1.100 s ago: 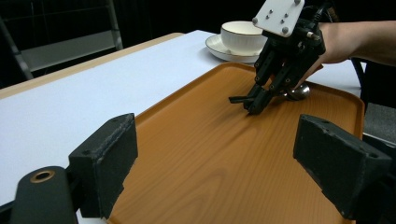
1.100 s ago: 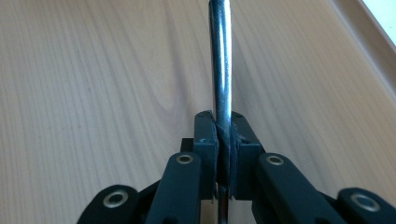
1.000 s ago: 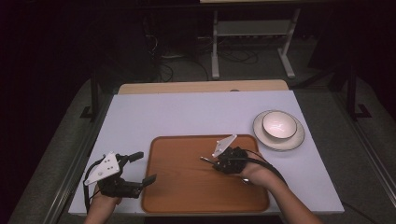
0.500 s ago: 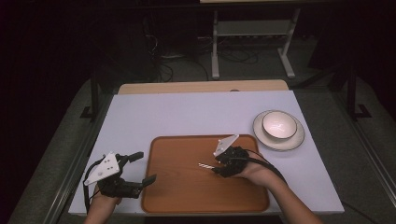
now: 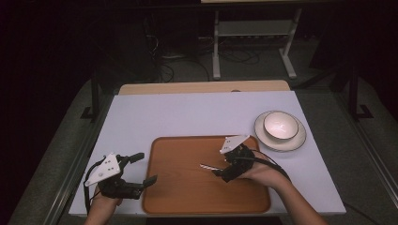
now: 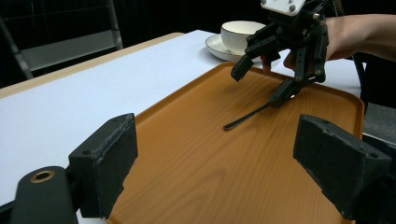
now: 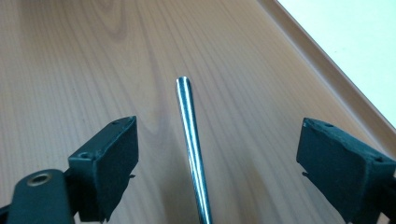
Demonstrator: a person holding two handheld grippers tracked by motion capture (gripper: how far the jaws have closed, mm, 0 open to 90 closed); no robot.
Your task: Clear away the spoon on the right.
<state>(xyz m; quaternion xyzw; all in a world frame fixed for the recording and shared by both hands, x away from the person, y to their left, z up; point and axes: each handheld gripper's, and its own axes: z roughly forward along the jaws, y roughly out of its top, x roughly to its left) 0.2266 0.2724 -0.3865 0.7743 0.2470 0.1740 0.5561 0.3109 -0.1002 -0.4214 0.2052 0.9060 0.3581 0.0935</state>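
Observation:
A slim metal utensil handle (image 7: 189,140) lies flat on the wooden tray (image 5: 187,197), right of its middle. My right gripper (image 5: 219,166) hovers over the handle's near end. Its jaws have just been opening and now stand wide on either side of the handle (image 6: 245,117) without touching it. My left gripper (image 5: 144,168) rests at the tray's left edge, open with nothing between its jaws, and points across the tray (image 6: 187,163) toward the right gripper (image 6: 258,86).
A white cup (image 5: 280,125) sits on a saucer (image 5: 295,140) on the pale table (image 5: 187,112), just past the tray's far right corner. The tray's raised rim (image 7: 322,79) runs close to the right gripper's side.
The right gripper's jaws have spread apart and let go of the utensil, which now lies on the tray. The left gripper has stayed put.

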